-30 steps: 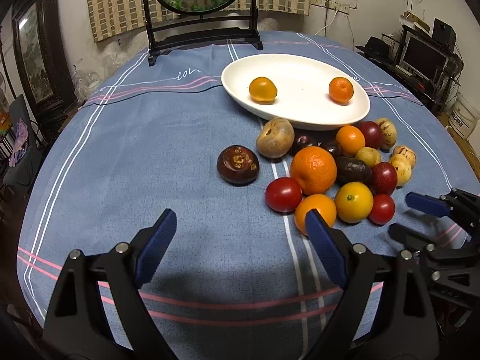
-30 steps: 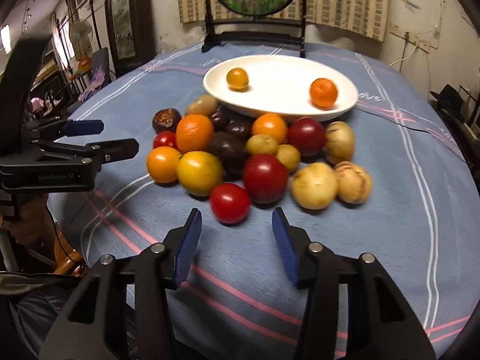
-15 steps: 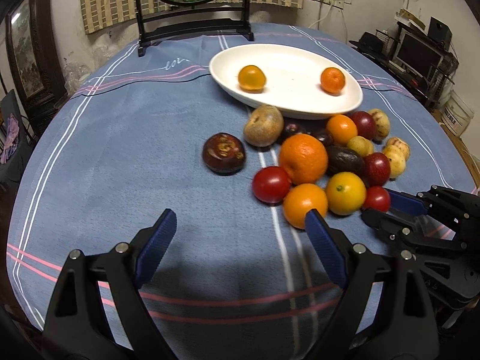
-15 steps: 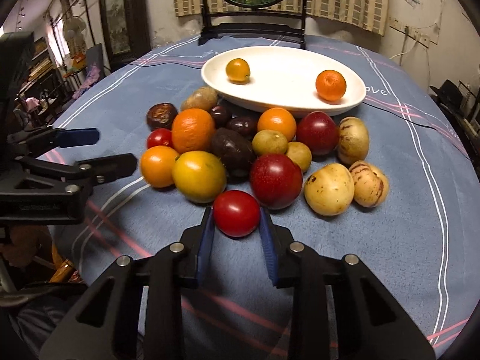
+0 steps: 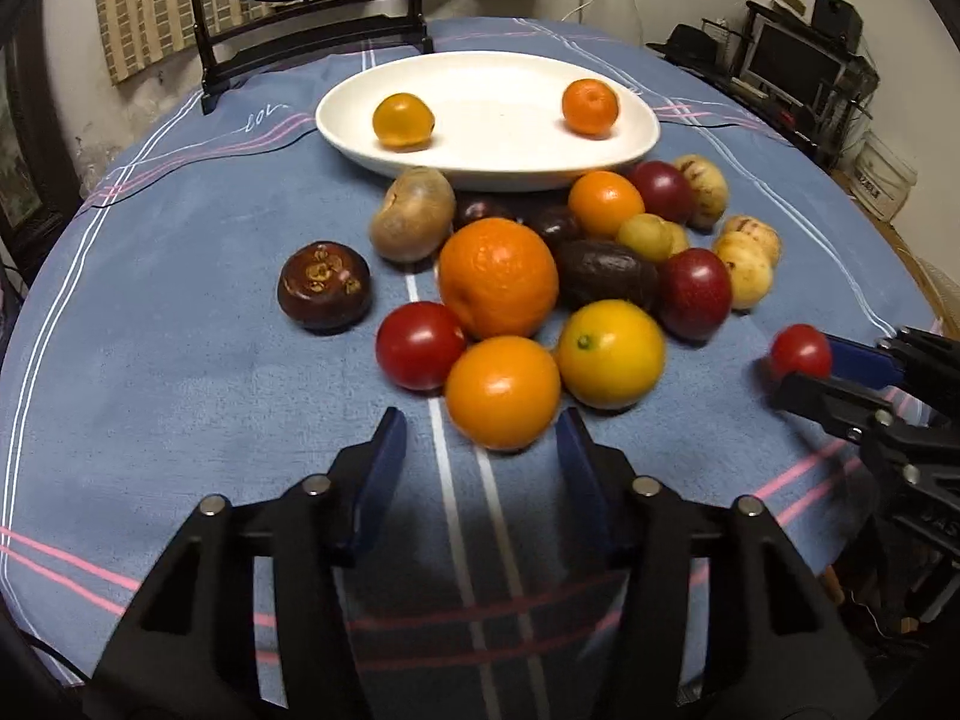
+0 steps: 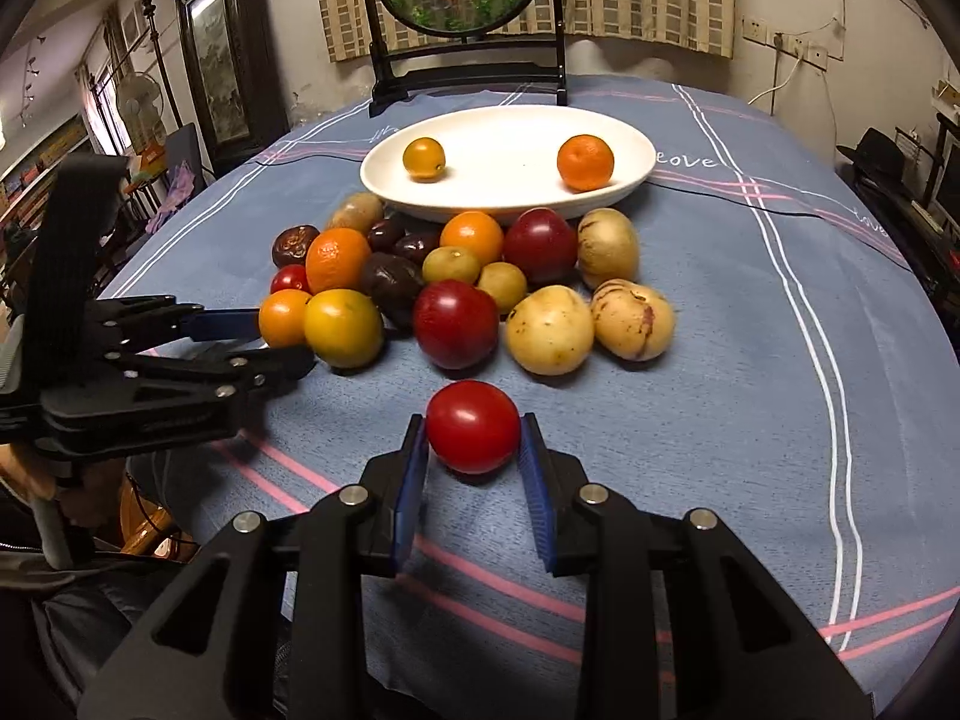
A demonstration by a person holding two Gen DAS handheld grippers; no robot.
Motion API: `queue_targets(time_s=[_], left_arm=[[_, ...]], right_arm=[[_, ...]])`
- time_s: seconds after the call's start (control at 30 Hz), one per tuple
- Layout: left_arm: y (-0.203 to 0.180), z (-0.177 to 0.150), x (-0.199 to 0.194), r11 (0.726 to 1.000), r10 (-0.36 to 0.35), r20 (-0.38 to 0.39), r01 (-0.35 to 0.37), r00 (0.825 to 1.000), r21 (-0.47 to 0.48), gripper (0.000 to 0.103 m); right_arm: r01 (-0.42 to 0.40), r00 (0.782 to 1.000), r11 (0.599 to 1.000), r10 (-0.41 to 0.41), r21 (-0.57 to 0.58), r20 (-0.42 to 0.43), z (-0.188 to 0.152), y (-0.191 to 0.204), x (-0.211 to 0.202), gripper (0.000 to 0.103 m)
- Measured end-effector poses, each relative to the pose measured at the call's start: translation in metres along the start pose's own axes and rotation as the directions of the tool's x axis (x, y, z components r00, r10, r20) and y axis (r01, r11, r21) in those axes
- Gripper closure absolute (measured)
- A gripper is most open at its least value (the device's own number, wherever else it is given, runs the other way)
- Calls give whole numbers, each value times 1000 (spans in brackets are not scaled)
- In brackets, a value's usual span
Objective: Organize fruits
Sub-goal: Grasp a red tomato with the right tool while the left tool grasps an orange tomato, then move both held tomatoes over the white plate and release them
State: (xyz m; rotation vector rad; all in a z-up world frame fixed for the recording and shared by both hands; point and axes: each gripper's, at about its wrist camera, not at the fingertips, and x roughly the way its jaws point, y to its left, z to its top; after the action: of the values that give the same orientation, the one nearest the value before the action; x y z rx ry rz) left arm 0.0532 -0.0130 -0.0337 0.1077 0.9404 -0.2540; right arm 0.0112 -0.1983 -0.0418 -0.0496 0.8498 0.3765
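Through the left wrist camera, my left gripper [image 5: 480, 456] stands released, its blue pads flanking the near orange [image 5: 503, 391] without touching; I judge I should push forward until the fruit sits between them, then close gently so neighbours don't roll. Through the right wrist camera, my right gripper [image 6: 474, 468] grasps a small tomato [image 6: 473, 426], glossy, red and round, near of the pile; I carry it level toward the white plate [image 6: 636, 171] at the far side.
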Motion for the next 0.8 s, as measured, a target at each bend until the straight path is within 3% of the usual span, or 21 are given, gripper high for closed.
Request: queue_targets(time_s=[0.23, 0.33, 0.63, 0.8], left_arm=[[-2, 8, 8, 1000, 15, -13, -15, 1000, -3, 52], [0, 8, 6, 1000, -6, -9, 6, 1000, 0, 67], [9, 7, -25, 997, -70, 36, 70, 997, -17, 68], [10, 26, -43, 997, -72, 97, 71, 993, 10, 67]], right_arm=[[-10, 1000, 1000, 10, 0, -8, 0, 0, 2, 72], [-8, 1000, 1000, 8, 0, -5, 0, 0, 0, 72], [-8, 999, 1000, 8, -8, 34, 7, -1, -17, 72], [-13, 995, 1000, 14, -14, 99, 29, -5, -32, 72]])
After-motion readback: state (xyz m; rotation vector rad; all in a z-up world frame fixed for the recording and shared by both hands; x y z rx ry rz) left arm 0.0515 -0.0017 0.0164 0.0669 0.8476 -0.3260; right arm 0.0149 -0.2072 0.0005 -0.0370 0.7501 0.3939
